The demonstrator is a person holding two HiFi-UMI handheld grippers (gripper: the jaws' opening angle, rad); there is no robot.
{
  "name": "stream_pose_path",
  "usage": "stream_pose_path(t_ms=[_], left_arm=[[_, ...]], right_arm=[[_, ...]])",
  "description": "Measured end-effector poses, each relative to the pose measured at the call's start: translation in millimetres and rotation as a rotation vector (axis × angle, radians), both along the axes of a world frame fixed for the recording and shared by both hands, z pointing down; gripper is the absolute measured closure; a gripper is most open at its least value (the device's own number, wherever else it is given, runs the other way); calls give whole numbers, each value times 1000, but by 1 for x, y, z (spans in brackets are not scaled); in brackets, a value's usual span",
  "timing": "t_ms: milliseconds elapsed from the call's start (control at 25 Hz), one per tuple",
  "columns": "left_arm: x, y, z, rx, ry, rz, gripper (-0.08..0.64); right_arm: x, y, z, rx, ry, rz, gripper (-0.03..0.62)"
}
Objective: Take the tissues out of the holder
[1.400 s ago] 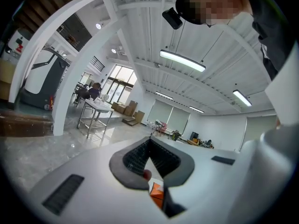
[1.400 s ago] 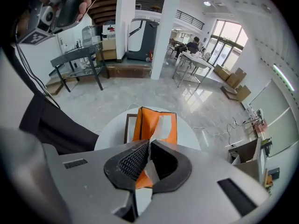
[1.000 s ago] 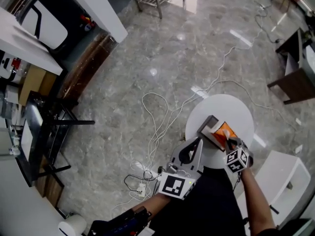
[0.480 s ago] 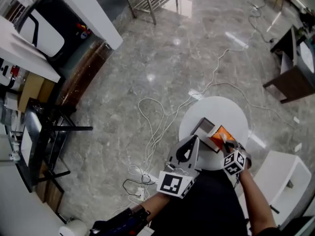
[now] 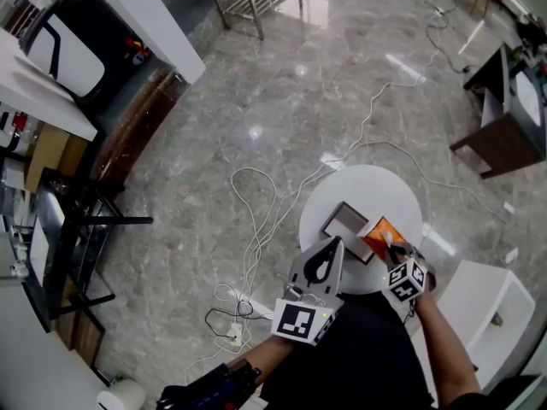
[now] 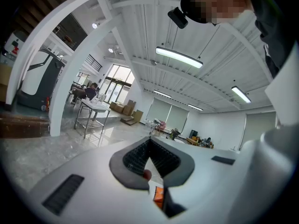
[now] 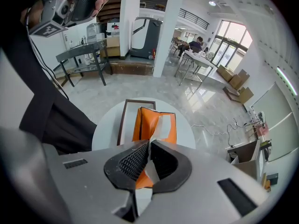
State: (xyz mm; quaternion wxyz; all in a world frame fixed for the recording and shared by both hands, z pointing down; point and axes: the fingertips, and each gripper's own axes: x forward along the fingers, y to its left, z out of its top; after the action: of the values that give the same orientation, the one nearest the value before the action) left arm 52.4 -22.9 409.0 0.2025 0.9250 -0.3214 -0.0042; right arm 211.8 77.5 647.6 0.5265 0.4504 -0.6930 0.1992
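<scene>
- step in hand, as i judge it: drawing the tissues clear of the holder by the top sheet.
- the right gripper [image 7: 148, 146] points steeply down; its jaws are closed tight on a white tissue [image 7: 162, 124] that comes up out of the slot of the orange tissue pack [image 7: 141, 125], and the sheet's loose end hangs behind the pads.
- the pack sits on the round white tabletop [image 7: 105, 129], along the right side of the dark-framed holder [image 7: 140, 100]. in the right gripper view its left edge overlaps the frame, so i cannot tell whether it is fully out or resting on the rim.
- in the head view the holder [image 5: 344, 223] shows a pale, bare inside and the orange pack [image 5: 385, 231] lies just beside it, under the right gripper [image 5: 391, 246]. that suggests the pack is mostly or wholly out.
- the left gripper [image 6: 149, 141] is held about level near the table edge, its jaws together at the tips with nothing between them. in the head view it sits just left of the holder [image 5: 333, 248], touching nothing that i can make out.
- next move, as a judgement: draw the pack sideways until its edge is off the frame, set it on bare tabletop [image 5: 376, 190], then part the jaws.
- risk: one thin sheet carries the pull. it may slide out of the slot or tear and leave the pack behind, so a slow, low pull seems wise. the left gripper could steady the holder.
</scene>
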Motion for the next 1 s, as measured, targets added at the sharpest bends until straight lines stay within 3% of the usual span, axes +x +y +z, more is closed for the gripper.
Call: stream_pose_path(t_ms=[1000], left_arm=[[43,11,-4,4,-31,-92,561]], right_arm=[[59,-8,2,16,-54,19,574]])
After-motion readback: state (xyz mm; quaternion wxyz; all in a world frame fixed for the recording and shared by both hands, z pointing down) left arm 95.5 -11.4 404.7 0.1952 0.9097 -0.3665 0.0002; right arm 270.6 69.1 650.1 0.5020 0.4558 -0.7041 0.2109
